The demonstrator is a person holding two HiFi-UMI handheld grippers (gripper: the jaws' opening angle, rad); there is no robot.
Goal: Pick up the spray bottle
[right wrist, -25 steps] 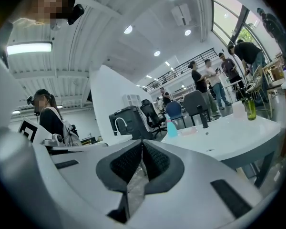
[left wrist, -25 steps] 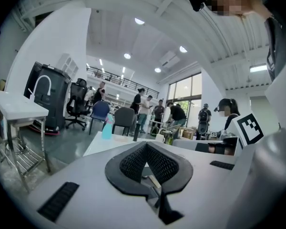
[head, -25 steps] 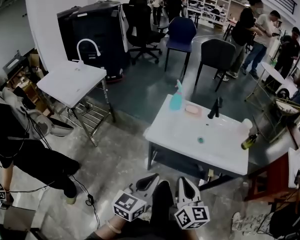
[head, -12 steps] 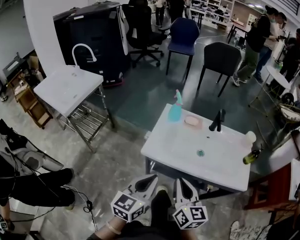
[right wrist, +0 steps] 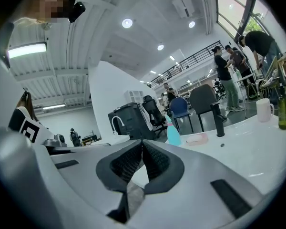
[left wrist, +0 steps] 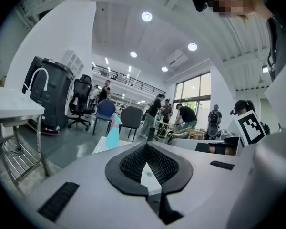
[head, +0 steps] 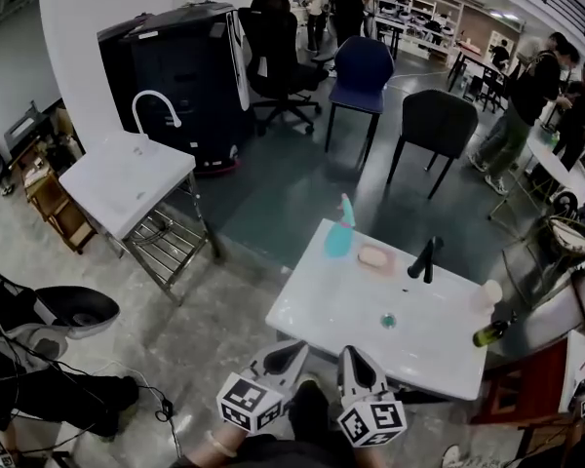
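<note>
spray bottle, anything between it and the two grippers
Nothing visible does. The spray bottle stands at the white table's far left corner; the left gripper and right gripper are off the near edge, with bare tabletop between. The pink soap dish lies just right of the bottle, off the line.

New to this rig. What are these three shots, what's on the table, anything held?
No robot here: a person holds a two-jaw gripper in each hand. The wide shot comes from a camera on their head, looking down; the left gripper and right gripper show at the bottom, each with a marker cube. The other two shots come from cameras riding on each gripper, looking along its jaws. Both pairs of jaws are shut with nothing between them, so nothing is held. Ahead stands a white table with a teal spray bottle at its far corner, a pink dish, a black faucet, a white cup and a green bottle.
</note>
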